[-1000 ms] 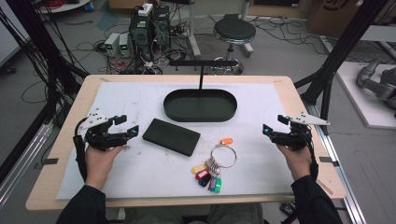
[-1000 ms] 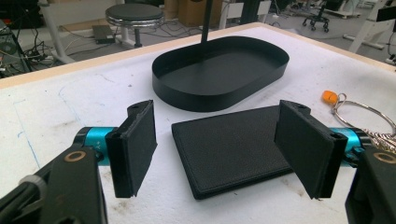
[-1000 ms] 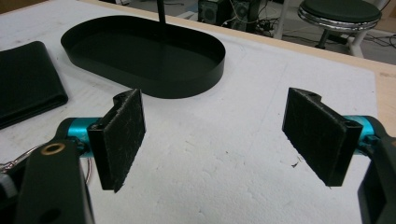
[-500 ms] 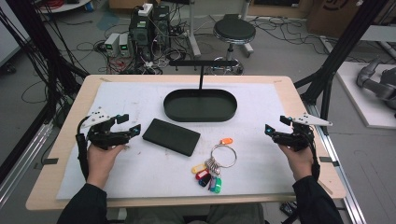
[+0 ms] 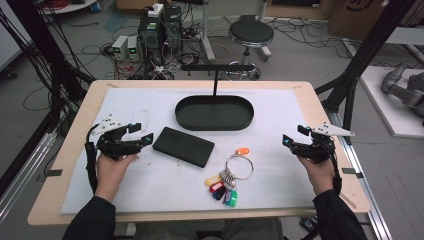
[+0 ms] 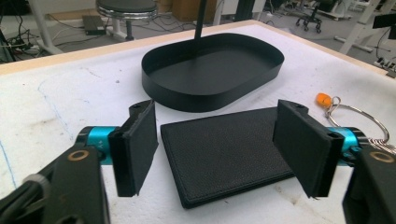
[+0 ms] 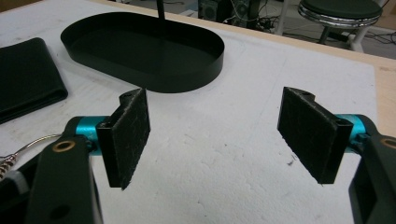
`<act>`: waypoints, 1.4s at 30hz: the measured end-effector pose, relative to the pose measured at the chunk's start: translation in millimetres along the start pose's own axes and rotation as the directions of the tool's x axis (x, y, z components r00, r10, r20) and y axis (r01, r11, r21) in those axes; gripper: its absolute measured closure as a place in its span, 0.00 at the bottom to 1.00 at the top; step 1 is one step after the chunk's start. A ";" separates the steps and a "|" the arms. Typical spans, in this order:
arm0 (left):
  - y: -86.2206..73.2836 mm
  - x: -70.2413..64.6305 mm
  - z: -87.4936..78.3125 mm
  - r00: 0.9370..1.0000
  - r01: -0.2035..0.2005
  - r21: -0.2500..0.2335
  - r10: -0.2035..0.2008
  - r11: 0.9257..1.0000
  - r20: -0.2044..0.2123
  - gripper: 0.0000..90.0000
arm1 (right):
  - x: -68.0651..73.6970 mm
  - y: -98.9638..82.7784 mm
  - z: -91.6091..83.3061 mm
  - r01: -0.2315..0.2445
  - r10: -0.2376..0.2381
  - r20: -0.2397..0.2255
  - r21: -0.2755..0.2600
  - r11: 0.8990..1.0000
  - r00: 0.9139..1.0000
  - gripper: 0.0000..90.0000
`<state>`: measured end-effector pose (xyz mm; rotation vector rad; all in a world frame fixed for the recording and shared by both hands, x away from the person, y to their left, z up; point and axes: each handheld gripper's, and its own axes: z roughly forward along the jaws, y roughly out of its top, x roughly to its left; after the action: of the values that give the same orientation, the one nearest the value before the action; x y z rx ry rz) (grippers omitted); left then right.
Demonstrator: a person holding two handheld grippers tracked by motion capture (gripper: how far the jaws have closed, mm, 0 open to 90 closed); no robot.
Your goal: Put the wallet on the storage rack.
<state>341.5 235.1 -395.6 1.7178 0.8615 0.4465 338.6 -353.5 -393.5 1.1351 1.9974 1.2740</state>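
Black textured wallet (image 5: 183,146) lies flat on the white-covered surface (image 5: 280,115), just in front of the black oval tray (image 5: 214,113) and apart from it. Key ring with coloured tags (image 5: 227,181) sits to its right, nearer the person, orange tag toward the tray.

Left gripper (image 5: 142,140): released, nothing grasped. Its jaws have just been closing a little, yet in the left gripper view they stand wide, with the wallet (image 6: 229,154) lying beyond and between them, untouched by the pads (image 6: 137,144).

Right gripper (image 5: 289,142): released, jaws likewise just closing slightly, nothing between them. In the right gripper view they frame bare white cover; the tray (image 7: 144,49) lies farther off and a loop of the key ring (image 7: 28,144) shows at the left edge.

Progress, judged: very early. The tray is empty, and both loose items rest on the surface. The left gripper is lined up on the wallet, so a pick of it looks like the step in hand. Approach, grasp, lift and any placing all remain.
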 end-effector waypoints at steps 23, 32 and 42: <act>7.6 27.8 66.7 0.992 0.123 0.155 -0.117 0.980 -0.049 0.49 | 8.7 2.2 11.4 0.037 -0.037 -0.020 0.018 0.999 0.999 0.29; -3.1 41.2 96.5 0.983 0.181 0.249 -0.164 0.951 -0.085 0.50 | 8.8 1.8 11.5 0.048 -0.047 -0.017 0.023 0.999 0.999 0.29; -11.3 50.7 105.2 0.971 0.240 0.300 -0.229 0.923 -0.072 0.54 | 8.6 1.6 12.6 0.057 -0.057 -0.019 0.024 0.998 0.998 0.29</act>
<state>442.7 204.1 -446.3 1.8609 1.1972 0.1867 344.4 -339.8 -397.3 1.0736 2.0496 1.2386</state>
